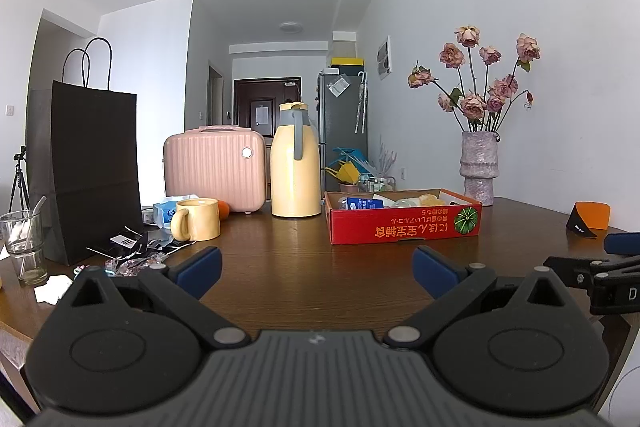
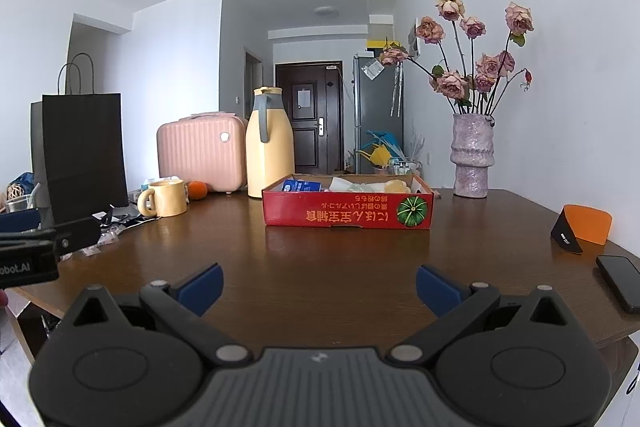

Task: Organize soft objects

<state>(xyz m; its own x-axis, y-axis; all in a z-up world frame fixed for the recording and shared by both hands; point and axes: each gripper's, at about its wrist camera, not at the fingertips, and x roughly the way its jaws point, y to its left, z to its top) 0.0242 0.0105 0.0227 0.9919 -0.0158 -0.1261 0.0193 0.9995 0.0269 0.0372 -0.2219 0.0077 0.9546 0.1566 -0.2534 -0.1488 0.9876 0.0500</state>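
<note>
Both the left tongs (image 1: 317,269) and the right tongs (image 2: 319,287) stood spread wide, empty, over bare counter (image 2: 320,251) near its front edge. Ahead lay open wood up to the red box (image 2: 347,211); its soft contents (image 2: 390,185) were half hidden behind the wall, hard to identify.

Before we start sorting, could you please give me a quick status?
Left gripper open, empty; right gripper open, empty. Red cardboard box ahead on the wooden table, soft items inside, untouched. Path to it clear.
</note>
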